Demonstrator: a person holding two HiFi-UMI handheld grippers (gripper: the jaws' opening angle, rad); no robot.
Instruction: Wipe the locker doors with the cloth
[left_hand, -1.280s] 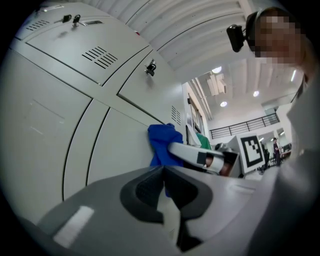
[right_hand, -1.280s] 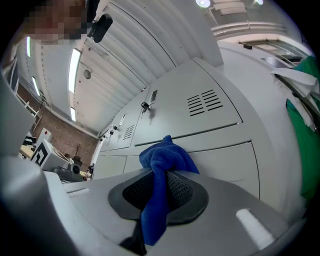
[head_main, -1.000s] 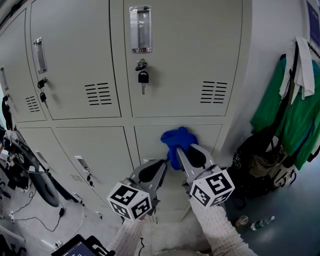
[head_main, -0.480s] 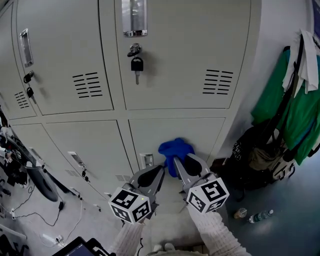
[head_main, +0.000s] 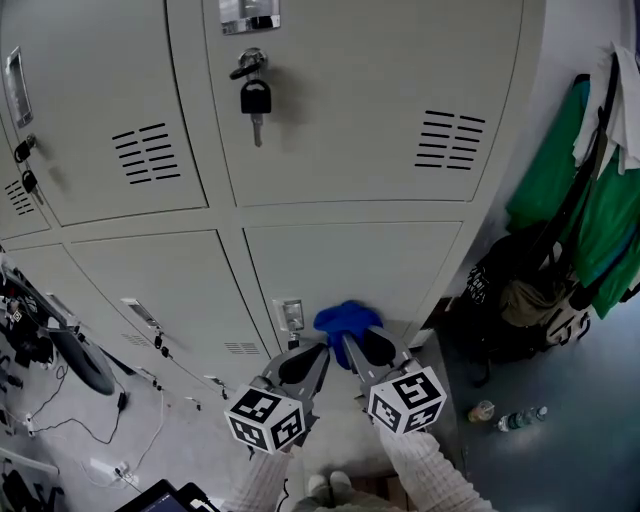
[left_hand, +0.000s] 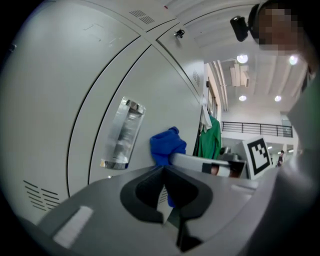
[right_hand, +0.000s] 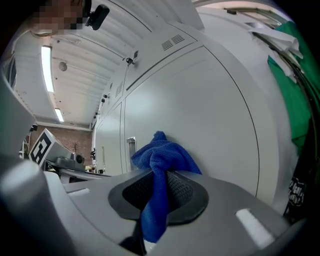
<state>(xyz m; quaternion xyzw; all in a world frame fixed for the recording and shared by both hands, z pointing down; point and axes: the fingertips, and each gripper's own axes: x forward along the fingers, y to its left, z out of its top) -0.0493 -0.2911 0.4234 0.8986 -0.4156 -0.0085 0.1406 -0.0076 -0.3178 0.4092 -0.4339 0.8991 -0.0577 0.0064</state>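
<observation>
A blue cloth (head_main: 344, 318) is bunched against the lower part of the bottom right locker door (head_main: 360, 260), beside its metal handle plate (head_main: 291, 314). My right gripper (head_main: 351, 339) is shut on the cloth (right_hand: 160, 156), which hangs down between its pads and presses on the door (right_hand: 200, 115). My left gripper (head_main: 318, 351) hovers just to the left, shut and holding nothing. In the left gripper view the cloth (left_hand: 167, 145) sits right of the handle (left_hand: 123, 134), with the left gripper (left_hand: 164, 169) short of the door.
A black padlock with a key (head_main: 255, 100) hangs on the upper door. Green garments (head_main: 590, 200) and a black bag (head_main: 510, 300) crowd the right wall. A bottle (head_main: 520, 418) lies on the floor. Cables and dark gear (head_main: 40, 350) sit at the left.
The right gripper has carried the cloth down the bottom right door, from near its top to beside the handle plate. The left gripper has followed down alongside it.
</observation>
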